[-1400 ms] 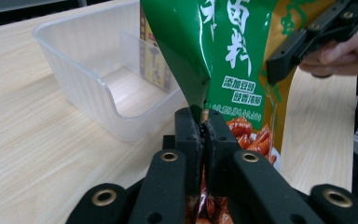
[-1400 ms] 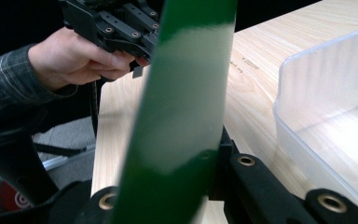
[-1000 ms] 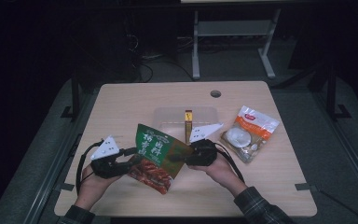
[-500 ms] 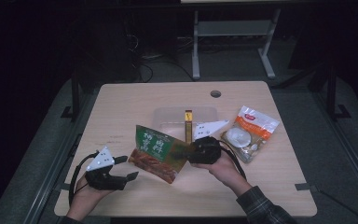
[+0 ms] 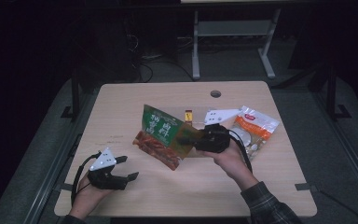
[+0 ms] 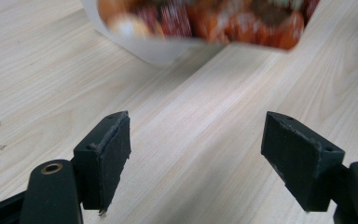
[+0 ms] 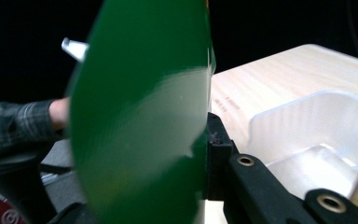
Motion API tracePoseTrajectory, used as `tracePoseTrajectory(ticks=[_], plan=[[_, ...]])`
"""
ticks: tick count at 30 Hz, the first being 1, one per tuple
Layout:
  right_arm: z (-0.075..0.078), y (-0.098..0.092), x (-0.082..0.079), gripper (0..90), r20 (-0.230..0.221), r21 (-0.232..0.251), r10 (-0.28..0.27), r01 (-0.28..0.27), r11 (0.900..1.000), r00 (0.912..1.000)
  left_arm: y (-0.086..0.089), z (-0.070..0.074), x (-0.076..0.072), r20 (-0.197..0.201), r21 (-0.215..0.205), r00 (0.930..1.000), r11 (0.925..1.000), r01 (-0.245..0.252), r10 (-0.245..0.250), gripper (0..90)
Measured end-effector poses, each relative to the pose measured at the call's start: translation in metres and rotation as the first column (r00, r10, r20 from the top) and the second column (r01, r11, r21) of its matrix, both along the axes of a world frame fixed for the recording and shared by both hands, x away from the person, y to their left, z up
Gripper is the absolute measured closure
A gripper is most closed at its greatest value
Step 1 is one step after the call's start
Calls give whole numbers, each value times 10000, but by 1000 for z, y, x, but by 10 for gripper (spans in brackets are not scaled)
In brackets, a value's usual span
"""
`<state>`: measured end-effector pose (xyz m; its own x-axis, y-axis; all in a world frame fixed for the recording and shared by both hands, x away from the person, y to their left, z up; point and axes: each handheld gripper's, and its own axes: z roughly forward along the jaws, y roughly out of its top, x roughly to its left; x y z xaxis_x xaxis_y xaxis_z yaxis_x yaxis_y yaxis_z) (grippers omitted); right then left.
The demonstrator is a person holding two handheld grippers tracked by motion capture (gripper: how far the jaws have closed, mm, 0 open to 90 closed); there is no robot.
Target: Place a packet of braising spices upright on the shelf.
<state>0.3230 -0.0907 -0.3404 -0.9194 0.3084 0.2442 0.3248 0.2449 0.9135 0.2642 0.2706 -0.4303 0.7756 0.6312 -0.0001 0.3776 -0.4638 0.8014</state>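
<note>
Right gripper (image 5: 193, 138) pinches green snack bag (image 5: 164, 134) off table (image 5: 135, 100); left gripper (image 5: 128, 168), at 7 o'clock, jaws just opened, spread, nothing between.

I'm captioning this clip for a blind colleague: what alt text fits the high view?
The right gripper holds a green snack bag above a wooden table; the left gripper is open near the front edge. A white snack packet lies at right.

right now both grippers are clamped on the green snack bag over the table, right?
Not both. Only the right gripper is clamped on the green snack bag. The left gripper has let go: its jaws have just been opening and stand wide apart with nothing between them, as the left gripper view and high view show.
</note>
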Motion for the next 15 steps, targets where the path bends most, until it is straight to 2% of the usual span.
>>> tracePoseTrajectory(ticks=[6, 15], plan=[[13, -9, 9, 900, 136, 173, -674, 671, 9976, 9976, -3, -4, 1, -24, 114, 10000, 9999, 96, -96, 231], [25, -13, 25, 900, 392, 175, -1649, 1643, 9863, 9855, -6, -8, 1, -74, 204, 9996, 9995, 256, -254, 231]])
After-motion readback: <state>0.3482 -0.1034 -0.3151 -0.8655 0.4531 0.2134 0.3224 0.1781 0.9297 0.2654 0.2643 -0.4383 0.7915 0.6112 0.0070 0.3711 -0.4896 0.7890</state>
